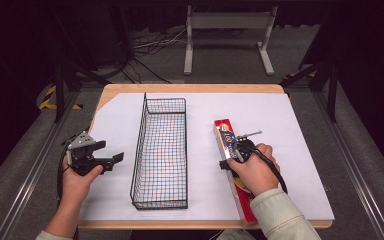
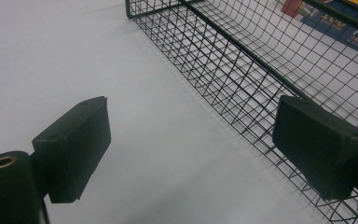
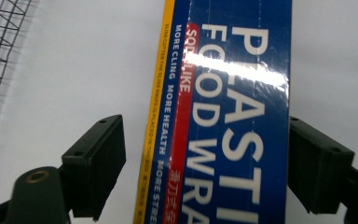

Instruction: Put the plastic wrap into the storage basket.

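A long blue, red and yellow box of plastic food wrap (image 1: 223, 131) lies lengthwise on the white sheet, right of the wire basket (image 1: 142, 145). My right gripper (image 1: 235, 151) points down over the box's middle. In the right gripper view the box (image 3: 233, 93) sits between the jaws of that gripper (image 3: 207, 163), with a gap at the left pad (image 3: 98, 163) and the right pad (image 3: 317, 163) at the box's edge. My left gripper (image 1: 111, 152) hangs open over bare sheet left of the basket. In its own view the left gripper (image 2: 196, 140) has nothing between its jaws, and the basket (image 2: 242, 60) stands just beyond.
The black wire basket has nothing in it and runs front to back in the table's middle. White paper (image 1: 280, 120) covers most of the wooden tabletop. Beyond the far edge, a white stand (image 1: 228, 30) and cables sit on the floor.
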Demonstrator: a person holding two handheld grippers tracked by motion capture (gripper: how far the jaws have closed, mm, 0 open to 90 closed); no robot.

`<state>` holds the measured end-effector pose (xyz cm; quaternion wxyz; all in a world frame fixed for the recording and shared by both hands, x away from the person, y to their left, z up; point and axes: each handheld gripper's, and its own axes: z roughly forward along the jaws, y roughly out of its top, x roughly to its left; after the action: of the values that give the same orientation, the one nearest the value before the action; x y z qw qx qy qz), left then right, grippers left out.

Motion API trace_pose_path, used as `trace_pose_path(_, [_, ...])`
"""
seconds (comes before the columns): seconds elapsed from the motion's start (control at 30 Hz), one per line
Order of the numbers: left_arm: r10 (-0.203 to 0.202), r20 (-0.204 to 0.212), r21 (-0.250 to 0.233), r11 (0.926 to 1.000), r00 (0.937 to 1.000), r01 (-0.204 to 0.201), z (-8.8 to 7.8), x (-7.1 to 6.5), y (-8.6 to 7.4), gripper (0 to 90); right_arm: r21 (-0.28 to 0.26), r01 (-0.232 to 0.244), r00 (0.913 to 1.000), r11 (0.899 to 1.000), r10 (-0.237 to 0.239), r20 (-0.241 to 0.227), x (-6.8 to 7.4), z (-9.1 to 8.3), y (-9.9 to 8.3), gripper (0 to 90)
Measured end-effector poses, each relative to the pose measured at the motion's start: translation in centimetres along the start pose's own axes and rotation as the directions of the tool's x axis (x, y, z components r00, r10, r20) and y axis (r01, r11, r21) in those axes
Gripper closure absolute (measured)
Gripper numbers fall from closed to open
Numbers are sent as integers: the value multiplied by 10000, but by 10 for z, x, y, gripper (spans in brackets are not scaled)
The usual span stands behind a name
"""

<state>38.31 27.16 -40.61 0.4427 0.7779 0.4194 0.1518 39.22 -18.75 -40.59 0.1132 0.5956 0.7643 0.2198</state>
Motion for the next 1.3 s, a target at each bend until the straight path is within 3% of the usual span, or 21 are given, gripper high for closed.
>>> trace_pose_path(0.13, [36,-29,-49,10000,10000,-36,0,0,0,121,222,90,9995,9997,-97,295,3,8,5,215])
trace_pose_path(0.23, [-16,8,-15,10000,10000,16,0,0,0,121,517,158,9978,9985,-191,635,5,12,7,278])
trace_pose_path(0.33, [55,-32,-10,10000,10000,-55,-1,-1,1,121,901,-83,9945,9959,-12,1045,5,14,10,366])
trace_pose_path(0.37, [53,-37,-15,10000,10000,-53,-1,-1,1,121,1039,-411,9934,9937,295,1111,5,14,11,382])
trace_pose_path(0.57, [56,-84,-124,9999,9999,-57,-4,-1,0,121,1339,-674,9889,9887,484,1408,8,13,15,401])
trace_pose_path(0.6, [41,-13,-171,9998,10000,-41,-6,-2,-2,121,1356,-1078,9871,9849,898,1325,7,12,17,403])
trace_pose_path(0.63, [41,-13,-171,9998,10000,-41,-6,-2,-2,121,1356,-1078,9871,9849,898,1325,7,12,17,403])
trace_pose_path(0.67, [64,-34,-135,9999,10000,-64,-5,-2,-4,121,1374,-1522,9845,9787,1380,1079,6,11,20,404])
trace_pose_path(0.77, [-106,-14,-84,9999,9999,106,-4,0,-8,121,1222,-1909,9781,9740,1783,1071,7,6,26,403])
trace_pose_path(0.87, [-116,4,-180,9998,9999,116,-6,-1,-8,122,969,-1972,9756,9756,1856,1173,9,1,33,403])
trace_pose_path(1.1, [29,20,-264,9996,10000,-28,-11,-7,-8,122,821,-2689,9585,9597,2582,1205,19,-13,60,402])
trace_pose_path(1.3, [127,-4,-274,9995,9999,-127,-15,-11,-8,121,663,-2790,9539,9580,2685,1337,26,-20,76,401])
